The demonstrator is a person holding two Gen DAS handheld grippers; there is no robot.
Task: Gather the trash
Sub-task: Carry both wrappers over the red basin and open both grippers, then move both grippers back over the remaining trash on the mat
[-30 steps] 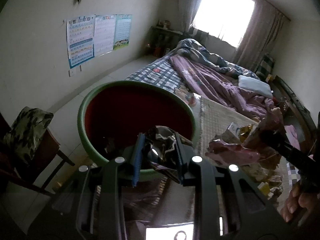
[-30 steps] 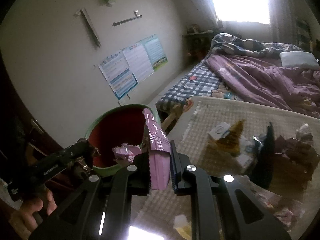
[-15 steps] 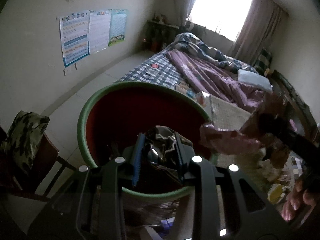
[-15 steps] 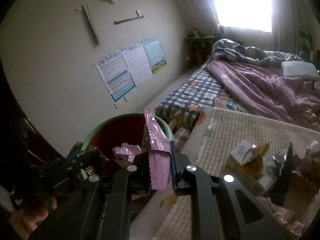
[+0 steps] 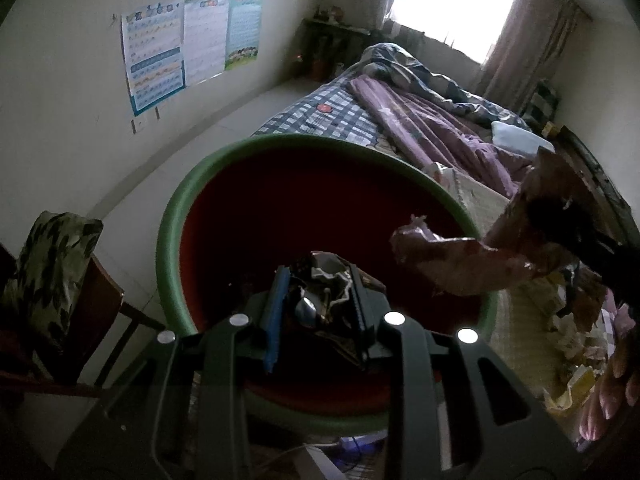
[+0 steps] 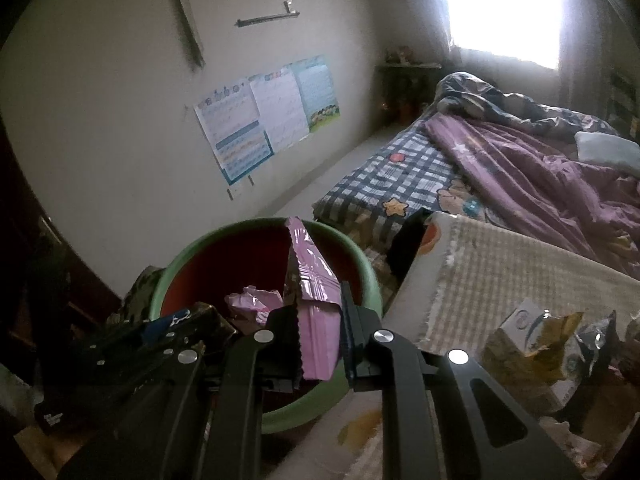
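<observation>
Green-rimmed bin [image 5: 172, 216] is landmark. Left gripper [image 5: 316, 308] fingers clenched on dark crumpled wrapper [image 5: 324, 280], over bin mouth. Right gripper [image 6: 320, 340] fingers clamp pink wrapper [image 6: 312, 280] above bin's near rim. Advice: release only once well inside rim, left first.

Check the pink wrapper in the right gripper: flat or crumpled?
Mostly flat. The pink wrapper stands upright between the right gripper pads, creased near its top.

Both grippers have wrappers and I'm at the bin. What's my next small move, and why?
Probably open the left gripper first. Its jaws hold a dark crumpled wrapper over the red inside of the green-rimmed bin, so it should drop in. The right gripper and its pink wrapper sit nearer the rim; ease those farther in before releasing.
</observation>
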